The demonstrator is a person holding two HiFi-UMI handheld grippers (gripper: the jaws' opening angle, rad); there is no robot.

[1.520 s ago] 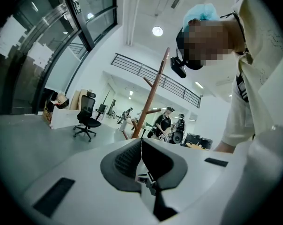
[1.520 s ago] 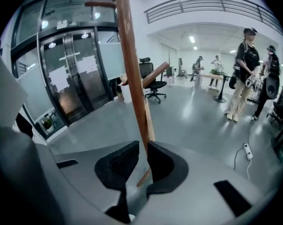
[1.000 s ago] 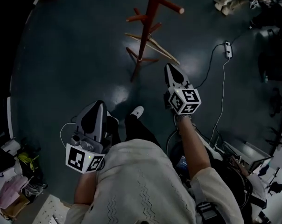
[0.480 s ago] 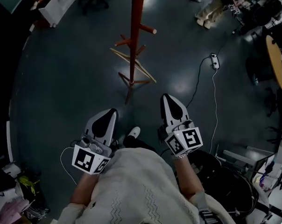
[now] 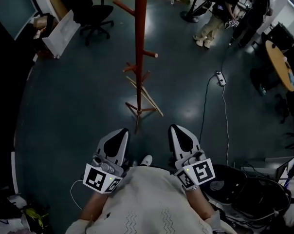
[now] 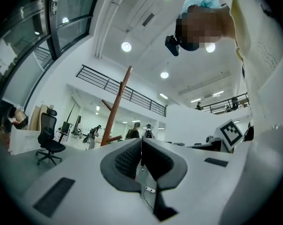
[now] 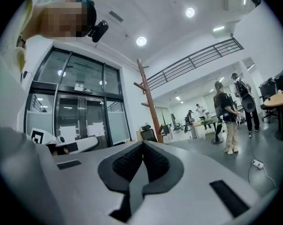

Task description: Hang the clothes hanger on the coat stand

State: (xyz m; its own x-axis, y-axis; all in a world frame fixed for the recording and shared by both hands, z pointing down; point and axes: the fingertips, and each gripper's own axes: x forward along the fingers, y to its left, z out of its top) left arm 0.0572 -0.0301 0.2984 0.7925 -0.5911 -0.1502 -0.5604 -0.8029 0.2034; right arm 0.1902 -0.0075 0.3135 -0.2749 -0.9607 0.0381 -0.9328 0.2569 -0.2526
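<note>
The red coat stand rises from the dark floor ahead of me. A pale wooden clothes hanger hangs low on it, among the bottom pegs near the base. My left gripper and right gripper are both held close to my body, short of the stand's base, shut and empty. In the left gripper view the stand rises beyond the closed left gripper. In the right gripper view the stand stands straight ahead of the closed right gripper. The hanger does not show in either gripper view.
A white power strip with its cable lies on the floor to the right. A black office chair and a leaning board stand at the back left. People stand at the back right, near a round table.
Both grippers drew back from the stand toward my body; the right one was close to the hanger. The view has lifted, so more of the stand and room shows.
</note>
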